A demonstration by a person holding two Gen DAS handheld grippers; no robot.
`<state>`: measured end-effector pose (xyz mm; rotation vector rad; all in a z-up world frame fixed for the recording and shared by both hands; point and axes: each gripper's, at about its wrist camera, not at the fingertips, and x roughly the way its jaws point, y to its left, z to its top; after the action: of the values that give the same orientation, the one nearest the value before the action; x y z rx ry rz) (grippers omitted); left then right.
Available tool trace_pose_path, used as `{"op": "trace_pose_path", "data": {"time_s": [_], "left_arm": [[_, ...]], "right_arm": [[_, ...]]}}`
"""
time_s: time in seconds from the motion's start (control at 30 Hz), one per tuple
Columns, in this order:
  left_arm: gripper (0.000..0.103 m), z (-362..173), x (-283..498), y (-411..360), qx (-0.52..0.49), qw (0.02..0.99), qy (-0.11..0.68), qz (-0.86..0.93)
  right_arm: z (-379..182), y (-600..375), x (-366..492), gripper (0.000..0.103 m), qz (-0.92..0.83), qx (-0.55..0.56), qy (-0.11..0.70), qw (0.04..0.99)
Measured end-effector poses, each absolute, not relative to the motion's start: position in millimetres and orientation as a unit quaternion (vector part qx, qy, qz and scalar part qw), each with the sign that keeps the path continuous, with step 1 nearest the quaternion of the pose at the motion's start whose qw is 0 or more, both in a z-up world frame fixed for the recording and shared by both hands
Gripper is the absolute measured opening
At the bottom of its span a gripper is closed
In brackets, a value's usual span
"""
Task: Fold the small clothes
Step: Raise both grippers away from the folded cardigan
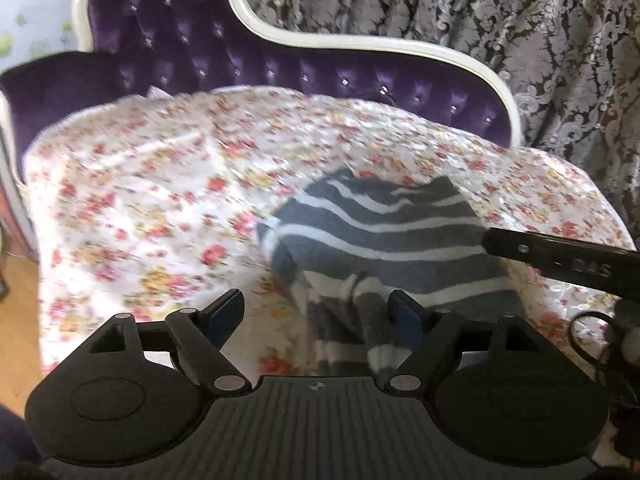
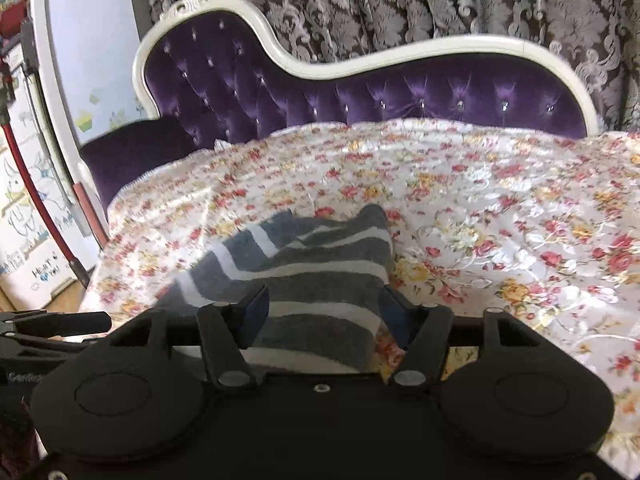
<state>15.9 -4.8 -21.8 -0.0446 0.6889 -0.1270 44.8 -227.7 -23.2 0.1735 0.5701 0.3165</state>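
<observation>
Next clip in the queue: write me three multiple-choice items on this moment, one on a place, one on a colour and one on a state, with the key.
1. Where does the striped garment lie?
A. On the floral cloth covering the sofa
B. On the wooden floor
C. Hanging on the curtain

2. What colours is it?
A. Red and yellow
B. Grey with white stripes
C. Plain purple

3. How do the left tongs stand?
A. Shut on the garment
B. Open, fingers apart
C. Out of view

Key:
1 A, the floral cloth shows all around it.
2 B, white bands cross grey fabric in both views.
3 B, a wide gap separates the blue pads, nothing pinched. The right tongs are likewise open over the garment.
</observation>
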Motion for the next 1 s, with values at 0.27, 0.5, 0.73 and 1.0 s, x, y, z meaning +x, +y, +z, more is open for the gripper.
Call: {"op": "trace_pose_path", "data": {"time_s": [0.27,0.5,0.73,1.0], "left_arm": [[0.078,3.2,-2.6,-18.3,0.008,0.941,0.338,-0.016],[0.078,9.5,-14.6,-32.8,0.043,0.938,0.345,0.014],[0.078,10.4,-25.1,-35.3,0.037,0.934,0.356,0.004],[0.078,8.4,-32.8,-34.4,0.015,0.925,0.378,-0.008]], "right_arm": [[-2.9,-227.1,11.0,0.087,0.143,0.090,0.274,0.947],[5.8,-223.8,-10.7,0.096,0.126,0.090,0.272,0.950],[6.6,-213.6,-24.0,0.098,0.051,0.047,0.311,0.948],[-0.1,-214.8,-38.6,0.098,0.073,0.061,0.337,0.936]]}}
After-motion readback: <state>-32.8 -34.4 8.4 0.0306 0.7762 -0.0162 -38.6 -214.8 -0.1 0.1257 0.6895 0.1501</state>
